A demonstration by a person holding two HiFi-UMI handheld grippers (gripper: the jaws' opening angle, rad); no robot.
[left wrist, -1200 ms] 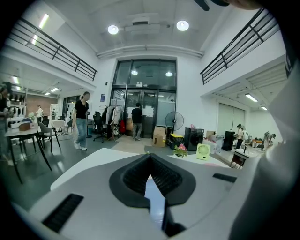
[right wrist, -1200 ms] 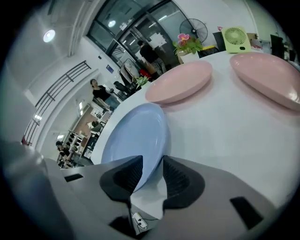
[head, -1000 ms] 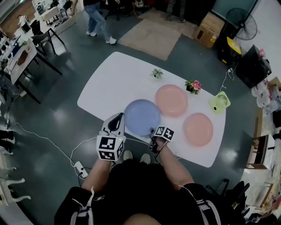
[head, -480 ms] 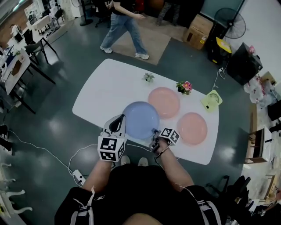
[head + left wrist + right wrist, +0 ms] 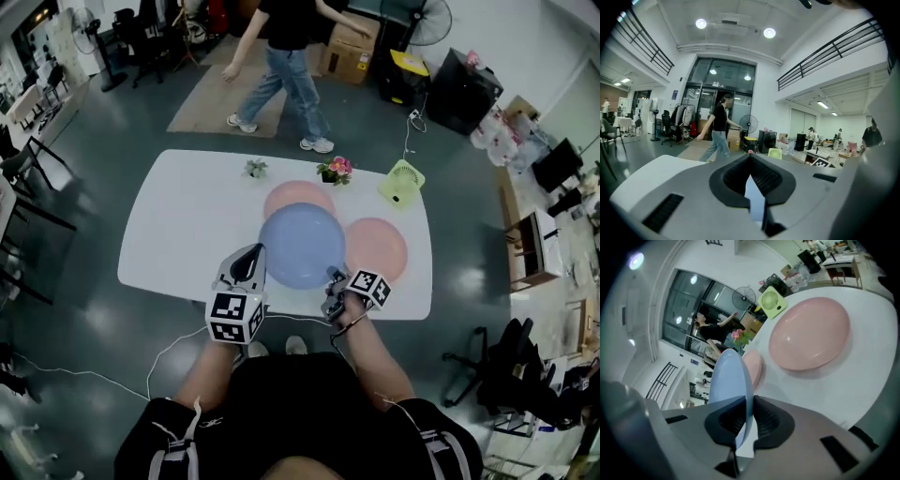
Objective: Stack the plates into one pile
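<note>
My right gripper (image 5: 330,277) (image 5: 746,420) is shut on the near rim of the blue plate (image 5: 300,246) (image 5: 731,380); its jaws have just been closing on that rim. The plate hangs above the white table (image 5: 178,225). It covers part of the far pink plate (image 5: 292,197) (image 5: 753,365). A second pink plate (image 5: 380,248) (image 5: 811,333) lies flat just to its right. My left gripper (image 5: 249,255) (image 5: 751,178) hovers by the blue plate's left edge. Its jaws stand together with nothing held.
A pot of pink flowers (image 5: 337,171), a small green plant (image 5: 255,169) and a green desk fan (image 5: 401,181) stand along the table's far edge. A person (image 5: 286,56) walks past beyond the table. Boxes and a floor fan stand further back.
The blue plate has left the table and moved right, over the pink plates, in my right gripper. My left gripper went along beside it. The person walked to the right.
</note>
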